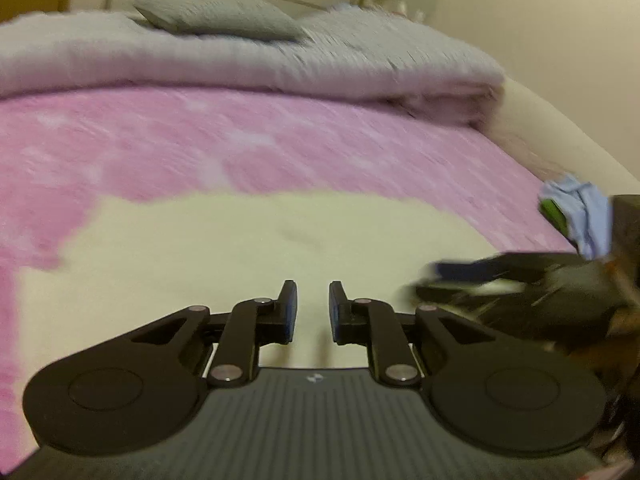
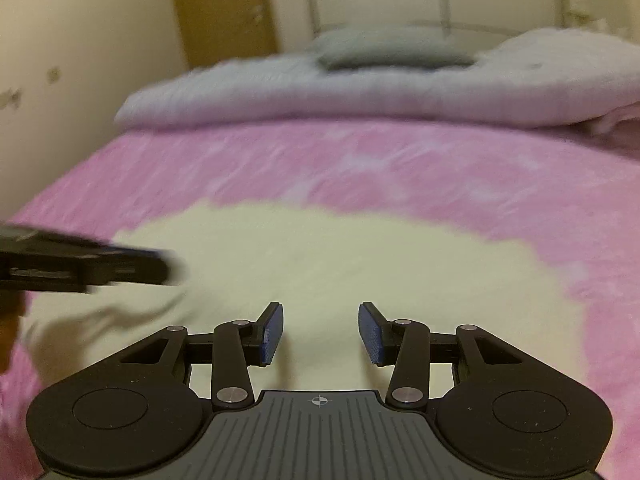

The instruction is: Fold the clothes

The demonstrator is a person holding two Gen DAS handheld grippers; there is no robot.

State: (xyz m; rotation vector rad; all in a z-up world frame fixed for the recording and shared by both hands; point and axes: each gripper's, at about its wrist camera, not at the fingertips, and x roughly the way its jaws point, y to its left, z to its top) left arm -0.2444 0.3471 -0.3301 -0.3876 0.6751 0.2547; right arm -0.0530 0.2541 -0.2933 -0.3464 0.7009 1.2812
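Likely light, limp cream garment (image 1: 248,248) on pink blanket (image 1: 160,144); pinch an edge. Left gripper (image 1: 313,308), right gripper (image 2: 320,334): both released, empty.

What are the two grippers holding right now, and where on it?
Nothing. The left gripper and right gripper both have open jaws with nothing between them, above the cream garment lying on the pink bedspread.

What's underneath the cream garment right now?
The cream garment lies flat on the pink blanket, which shows all around its far edge. Whatever is under its middle is covered. Neither tool, left or right, holds it.
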